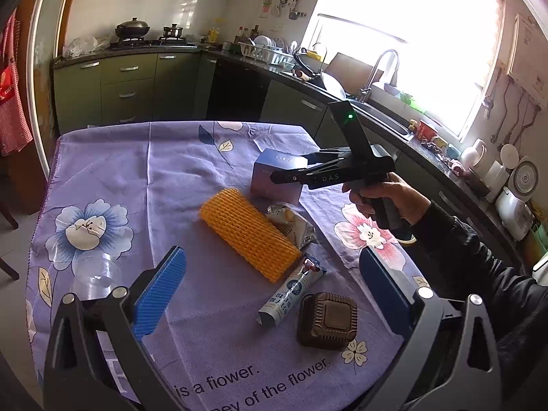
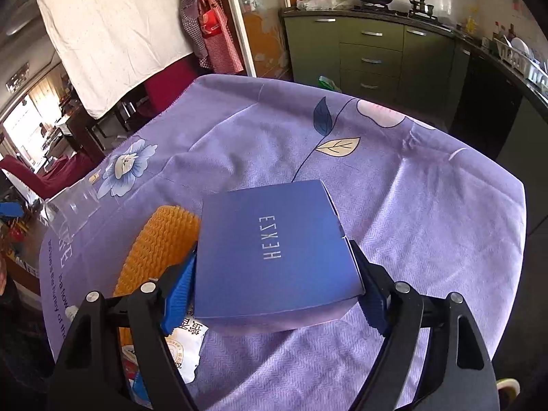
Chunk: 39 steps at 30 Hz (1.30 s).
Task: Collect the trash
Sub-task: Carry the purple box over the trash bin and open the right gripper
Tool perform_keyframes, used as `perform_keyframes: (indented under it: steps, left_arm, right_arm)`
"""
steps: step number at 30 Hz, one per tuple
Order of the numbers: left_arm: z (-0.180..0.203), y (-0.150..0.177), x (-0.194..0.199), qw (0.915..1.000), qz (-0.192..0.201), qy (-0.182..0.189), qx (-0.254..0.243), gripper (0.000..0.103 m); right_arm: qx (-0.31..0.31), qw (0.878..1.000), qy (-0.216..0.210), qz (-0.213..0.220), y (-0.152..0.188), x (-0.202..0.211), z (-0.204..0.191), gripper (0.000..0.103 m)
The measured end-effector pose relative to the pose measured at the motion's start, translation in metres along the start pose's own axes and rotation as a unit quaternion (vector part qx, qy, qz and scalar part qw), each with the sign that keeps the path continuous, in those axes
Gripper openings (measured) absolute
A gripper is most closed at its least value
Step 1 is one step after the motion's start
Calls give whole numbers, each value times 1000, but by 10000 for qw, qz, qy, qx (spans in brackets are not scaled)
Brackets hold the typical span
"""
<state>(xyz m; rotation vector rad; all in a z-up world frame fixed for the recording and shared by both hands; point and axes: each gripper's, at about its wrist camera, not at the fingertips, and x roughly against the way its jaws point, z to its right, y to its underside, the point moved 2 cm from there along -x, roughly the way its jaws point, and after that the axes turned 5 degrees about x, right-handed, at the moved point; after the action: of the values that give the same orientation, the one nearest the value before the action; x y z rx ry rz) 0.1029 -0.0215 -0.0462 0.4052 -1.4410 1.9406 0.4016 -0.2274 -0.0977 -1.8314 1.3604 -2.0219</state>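
A blue box (image 2: 274, 253) stands on the purple flowered tablecloth (image 2: 411, 205); my right gripper (image 2: 274, 284) has its two blue pads against the box's sides, shut on it. The box (image 1: 270, 178) and the right gripper (image 1: 291, 176) also show in the left wrist view. My left gripper (image 1: 270, 291) is open and empty above the near table. Between its fingers lie an orange foam net (image 1: 248, 233), a crumpled wrapper (image 1: 291, 222), a white-blue tube wrapper (image 1: 291, 294) and a brown plastic tray (image 1: 327, 320). The foam net (image 2: 154, 250) shows left of the box.
A clear plastic cup (image 1: 94, 274) lies at the table's left edge. Green kitchen cabinets (image 1: 130, 85) and a counter with a sink (image 1: 376, 109) run behind and to the right. A white wrapper (image 2: 185, 346) lies under my right gripper's left finger.
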Motion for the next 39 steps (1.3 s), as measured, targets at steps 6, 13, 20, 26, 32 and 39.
perform_keyframes:
  steps: [6,13,20,26,32,39]
  left_arm:
    - [10,6,9,9999,63,73,-127,96]
    - [30,11,11,9993,56,211,-319,96]
    - [47,16,2,9982,-40,370,-470,96]
    - [60,20,-8,9972,-185,421,-585,96]
    - [68,22,-17,9961,-341,427,-695,96]
    - [74,34,-29,9934,-645,477,-819,96]
  right_arm:
    - [-340,9987,230,298,19,52,-8,78]
    - [-952,9922,591,550,62,133,-3,76]
    - [-2109,9605,1778,367,137,208,65,76]
    - [-3015,9218,2433,-146,203,211,142,76]
    - [-3437,8968,2747,-467,232,193,194,82]
    - [-3359,8934,2976,-220,228,211,166,86]
